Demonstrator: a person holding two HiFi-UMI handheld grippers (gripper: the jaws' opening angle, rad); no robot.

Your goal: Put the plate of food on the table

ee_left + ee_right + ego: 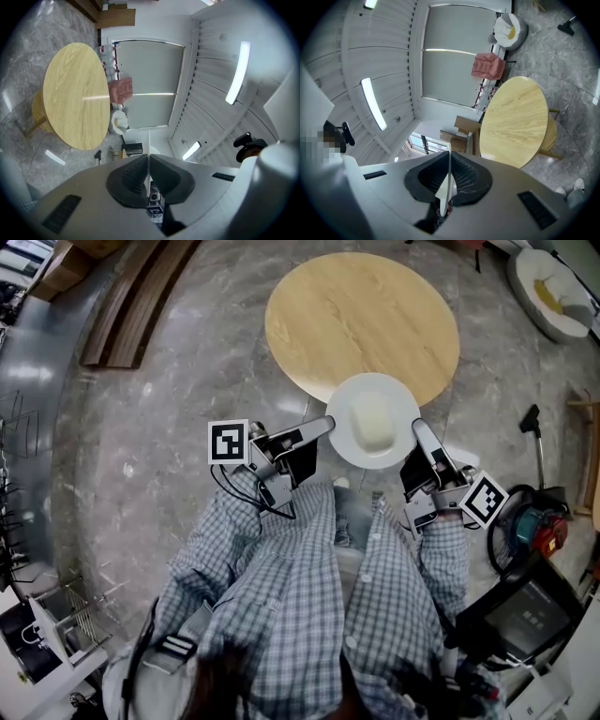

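A white plate [352, 439] carrying a pale lump of food [371, 422] hangs over the near edge of the round wooden table [362, 322]. My left gripper [329, 422] is shut on the plate's left rim and my right gripper [413, 426] is shut on its right rim. In the left gripper view the plate [149, 140] shows as a thin white edge pinched between the dark pads [129, 180], with the table [77, 93] to the left. The right gripper view shows the same thin plate edge [449, 161] between its pads [464, 178], the table [515, 123] to the right.
Grey marble floor [169, 409] surrounds the table. A white round seat [553, 292] stands at the far right, a red and teal machine [539, 531] with cables by my right side, a wire basket [66, 620] at lower left. A pink chair [488, 65] stands beyond the table.
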